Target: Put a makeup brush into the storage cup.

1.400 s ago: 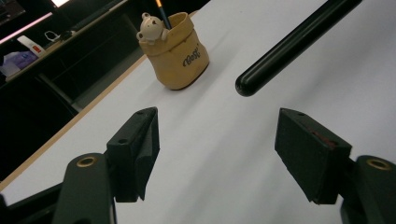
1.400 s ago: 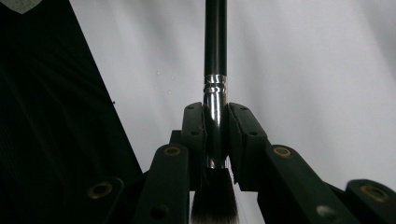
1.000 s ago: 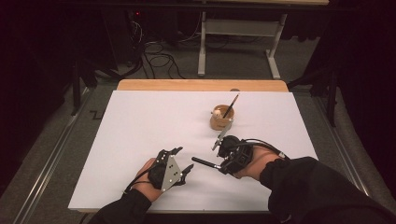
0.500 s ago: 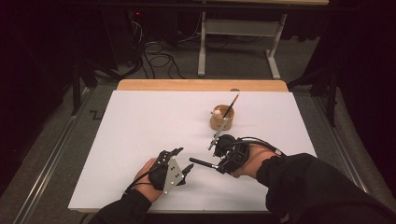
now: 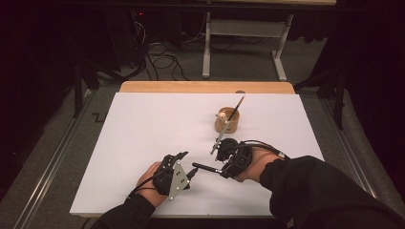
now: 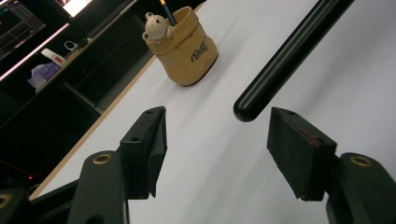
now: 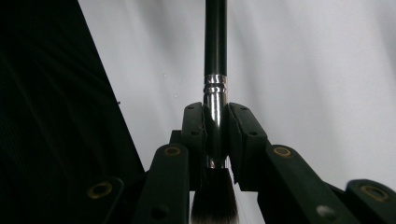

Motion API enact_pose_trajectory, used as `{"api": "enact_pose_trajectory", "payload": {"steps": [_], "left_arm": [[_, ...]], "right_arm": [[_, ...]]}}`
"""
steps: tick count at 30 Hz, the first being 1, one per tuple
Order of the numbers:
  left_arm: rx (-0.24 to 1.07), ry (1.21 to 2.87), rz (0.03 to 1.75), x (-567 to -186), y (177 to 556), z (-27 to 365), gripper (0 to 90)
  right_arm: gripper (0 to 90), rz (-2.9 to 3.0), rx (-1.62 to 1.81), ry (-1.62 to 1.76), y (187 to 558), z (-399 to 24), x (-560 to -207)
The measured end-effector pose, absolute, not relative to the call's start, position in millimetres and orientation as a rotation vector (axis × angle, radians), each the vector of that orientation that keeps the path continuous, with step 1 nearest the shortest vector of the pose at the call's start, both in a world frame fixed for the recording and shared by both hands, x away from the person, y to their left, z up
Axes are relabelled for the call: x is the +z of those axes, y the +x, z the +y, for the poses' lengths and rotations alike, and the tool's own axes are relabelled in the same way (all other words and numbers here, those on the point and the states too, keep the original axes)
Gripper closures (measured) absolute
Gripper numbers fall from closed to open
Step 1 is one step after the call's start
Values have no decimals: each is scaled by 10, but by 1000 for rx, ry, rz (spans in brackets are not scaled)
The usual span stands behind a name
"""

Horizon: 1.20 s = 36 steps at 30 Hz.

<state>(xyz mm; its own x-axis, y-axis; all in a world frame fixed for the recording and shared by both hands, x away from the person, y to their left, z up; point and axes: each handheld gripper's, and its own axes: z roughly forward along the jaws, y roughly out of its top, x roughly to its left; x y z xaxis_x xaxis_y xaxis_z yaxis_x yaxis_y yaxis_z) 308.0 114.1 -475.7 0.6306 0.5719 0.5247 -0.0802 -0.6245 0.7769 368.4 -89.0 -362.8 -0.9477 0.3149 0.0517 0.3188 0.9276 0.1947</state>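
Two hand-held grippers are at work near the bench's front edge, and between them is a black-handled brush [image 5: 206, 168]. My right hand-held gripper [image 7: 215, 135] is clamped on the brush's silver ferrule, bristles back toward my wrist, the handle pointing across toward my left side. My left hand-held gripper [image 6: 217, 140] stands half-wide, and its jaws have just been closing in; the rounded end of the handle hangs just ahead of the gap between them, not yet touched by either pad.

Farther back, toward the bench's far edge and right of centre, stands a tan pot [image 5: 227, 120] with a small bear figure on its rim and another thin brush [image 5: 228, 125] leaning out of it.

I judge this a hand-over caught midway: the brush is lifted and presented, but my left side has yet to take hold, and whatever follows, likely dropping it in the pot, is undone.
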Motion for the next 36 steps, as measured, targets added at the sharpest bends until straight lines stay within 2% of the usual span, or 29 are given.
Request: {"api": "enact_pose_trajectory", "payload": {"steps": [12, 36], "left_arm": [[1023, 2044, 368, -4763, 3069, 1128, 397], [1068, 2107, 272, -4791, 3018, 1075, 517]], "right_arm": [[789, -3050, -270, -476, 3698, -822, -3601], [789, -3049, -137, -420, 3754, -623, -3582]]}}
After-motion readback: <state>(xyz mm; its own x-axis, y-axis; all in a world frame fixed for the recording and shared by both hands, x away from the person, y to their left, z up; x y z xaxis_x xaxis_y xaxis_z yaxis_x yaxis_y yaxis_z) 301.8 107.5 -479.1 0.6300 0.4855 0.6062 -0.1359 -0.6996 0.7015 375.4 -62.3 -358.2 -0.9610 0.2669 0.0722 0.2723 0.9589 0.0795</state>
